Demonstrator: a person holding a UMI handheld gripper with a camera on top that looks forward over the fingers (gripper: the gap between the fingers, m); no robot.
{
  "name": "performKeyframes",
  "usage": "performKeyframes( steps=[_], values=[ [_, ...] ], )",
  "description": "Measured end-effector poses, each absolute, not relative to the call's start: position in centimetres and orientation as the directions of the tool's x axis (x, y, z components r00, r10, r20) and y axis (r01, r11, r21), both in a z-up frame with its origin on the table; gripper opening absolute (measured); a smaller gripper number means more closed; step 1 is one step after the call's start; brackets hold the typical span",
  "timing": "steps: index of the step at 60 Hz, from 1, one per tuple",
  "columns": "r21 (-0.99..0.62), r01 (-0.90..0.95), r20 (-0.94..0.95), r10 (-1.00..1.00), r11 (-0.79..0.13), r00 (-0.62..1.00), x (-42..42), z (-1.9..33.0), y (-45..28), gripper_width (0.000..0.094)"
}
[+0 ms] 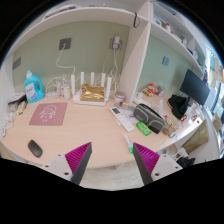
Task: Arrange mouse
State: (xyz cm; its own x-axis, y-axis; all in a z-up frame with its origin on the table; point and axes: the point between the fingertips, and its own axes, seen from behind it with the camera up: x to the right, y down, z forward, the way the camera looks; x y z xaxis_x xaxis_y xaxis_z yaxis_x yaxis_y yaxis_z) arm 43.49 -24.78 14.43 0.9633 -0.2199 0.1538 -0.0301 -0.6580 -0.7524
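A small dark mouse point(35, 148) lies on the light wooden desk point(95, 130), to the left of my fingers and a little ahead of them. A pink mouse pad point(48, 114) lies farther back on the left. My gripper point(112, 160) hangs above the desk's near part. Its two fingers with magenta pads point(80, 157) stand wide apart with only bare desk between them. It holds nothing.
A white router point(90, 92) with antennas stands at the back wall. A blue bottle point(33, 87) stands at the back left. A keyboard point(124, 118), a green object point(144, 128), a black bag point(149, 113) and a monitor point(196, 90) crowd the right side.
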Motion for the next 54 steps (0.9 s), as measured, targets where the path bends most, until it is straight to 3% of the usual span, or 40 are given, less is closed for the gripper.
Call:
performKeyframes(
  steps=[11, 29, 42, 54],
  values=[
    [-0.76, -0.012, 0.191, -0.241, -0.65, 0.952, 41.3, 13.8, -28.0, 0.0846],
    [-0.711, -0.013, 0.148, -0.167, -0.703, 0.975, 27.8, 6.4, -34.4, 0.0845],
    [-0.723, 0.048, 0.095, -0.03, -0.689, 0.995, 16.6, 3.2, -30.3, 0.0844],
    [-0.727, 0.096, 0.095, 0.04, -0.68, 0.995, 11.6, 0.0, -24.0, 0.0841]
  ],
)
